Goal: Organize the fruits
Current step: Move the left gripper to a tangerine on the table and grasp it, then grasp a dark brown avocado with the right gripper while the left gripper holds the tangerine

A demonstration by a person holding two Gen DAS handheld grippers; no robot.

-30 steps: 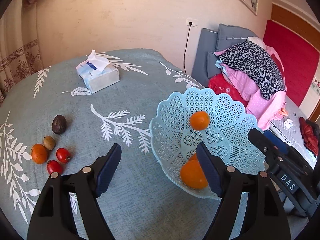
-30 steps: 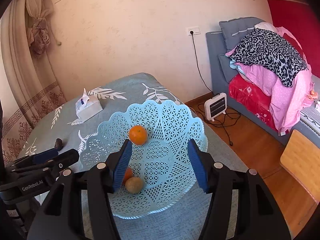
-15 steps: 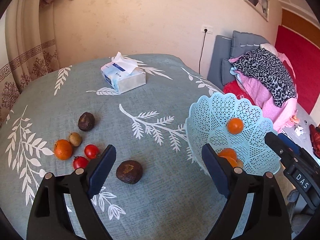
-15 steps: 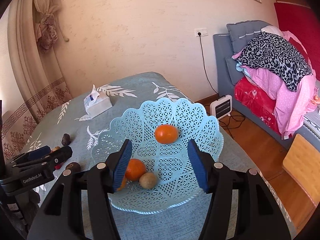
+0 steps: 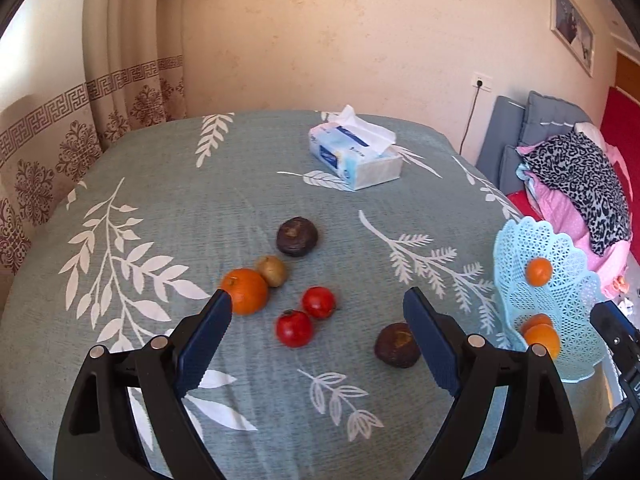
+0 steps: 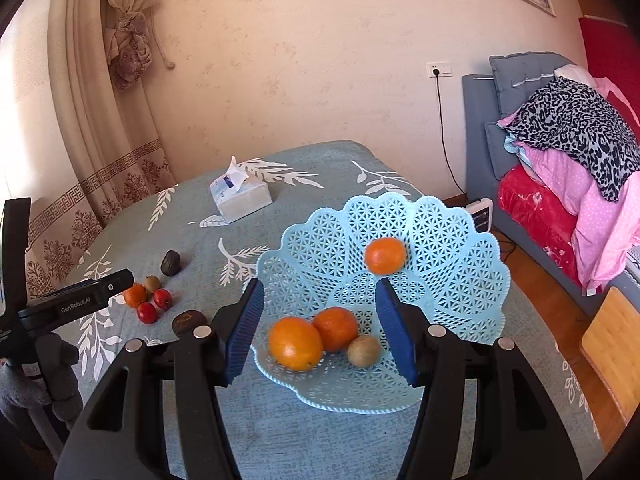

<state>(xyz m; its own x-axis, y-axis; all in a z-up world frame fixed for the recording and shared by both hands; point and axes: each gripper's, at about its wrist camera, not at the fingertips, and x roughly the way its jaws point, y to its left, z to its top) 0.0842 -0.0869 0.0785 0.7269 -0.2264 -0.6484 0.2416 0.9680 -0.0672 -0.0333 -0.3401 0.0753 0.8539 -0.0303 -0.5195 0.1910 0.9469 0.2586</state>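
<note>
While six loose fruits sit mid-frame in the left wrist view, the left gripper point(image 5: 316, 332) stands wide and empty over them, its jaws having just been opening. Left to right lie an orange point(image 5: 245, 290), a kiwi point(image 5: 272, 270), two red fruits point(image 5: 307, 316) and a dark fruit point(image 5: 397, 345). At far right the basket point(image 5: 560, 284) looks tilted, so fruit could roll out. The right gripper point(image 6: 319, 327) hangs half-open, holding nothing.

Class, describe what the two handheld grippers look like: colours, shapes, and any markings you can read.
Both the left gripper and the right gripper have black angular frames with silver round fasteners and ribbed dark-blue finger pads. The left gripper's side reads "GenRobot.AI" in white; a grey gloved hand grips it.
</note>
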